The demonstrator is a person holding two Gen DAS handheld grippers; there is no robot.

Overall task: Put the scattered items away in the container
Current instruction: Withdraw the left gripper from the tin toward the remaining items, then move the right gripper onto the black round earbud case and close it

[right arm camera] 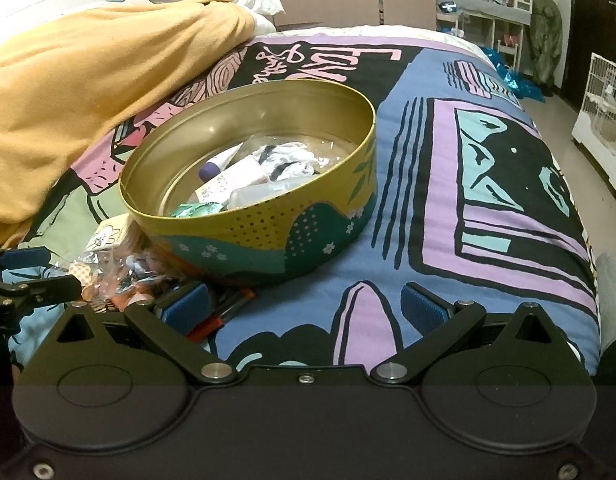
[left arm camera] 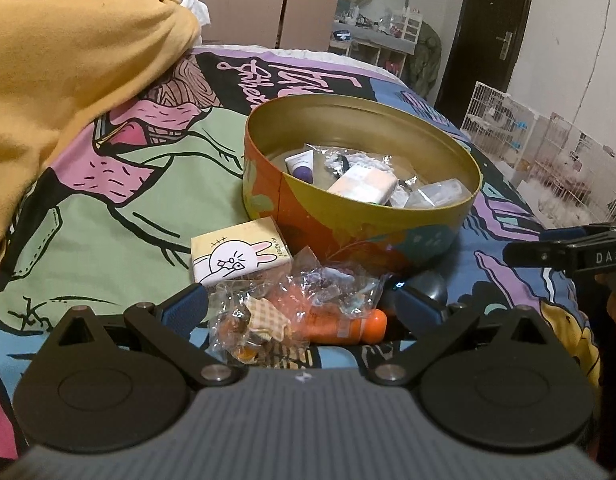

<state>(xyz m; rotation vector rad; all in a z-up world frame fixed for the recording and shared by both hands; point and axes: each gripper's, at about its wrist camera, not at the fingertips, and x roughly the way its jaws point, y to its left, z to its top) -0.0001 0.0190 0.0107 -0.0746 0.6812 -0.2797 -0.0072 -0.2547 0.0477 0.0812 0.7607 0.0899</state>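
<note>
Left tongs [left arm camera: 302, 308], released, straddle a crinkled wrapper [left arm camera: 308, 300] and an orange bottle [left arm camera: 347, 326] on the bed [left arm camera: 108, 184]. The tin [left arm camera: 363, 200], partly filled, stands just beyond them; a rabbit box [left arm camera: 238, 256] lies ahead-left, its edge lettering too small to read. Right tongs [right arm camera: 306, 306], released and empty, hover over bare bedcover. Step in hand: grasping the wrapper. Next: clench, lift, carry forward over the rim.

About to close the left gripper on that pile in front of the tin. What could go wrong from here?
The left gripper straddles several things at once: crinkly clear wrappers over an orange bottle. Closing may pinch only plastic, and the bottle could slip out. The rabbit-print box touches the pile and may be dragged. The round tin sits on soft bedding, so a bump could tilt it.
</note>
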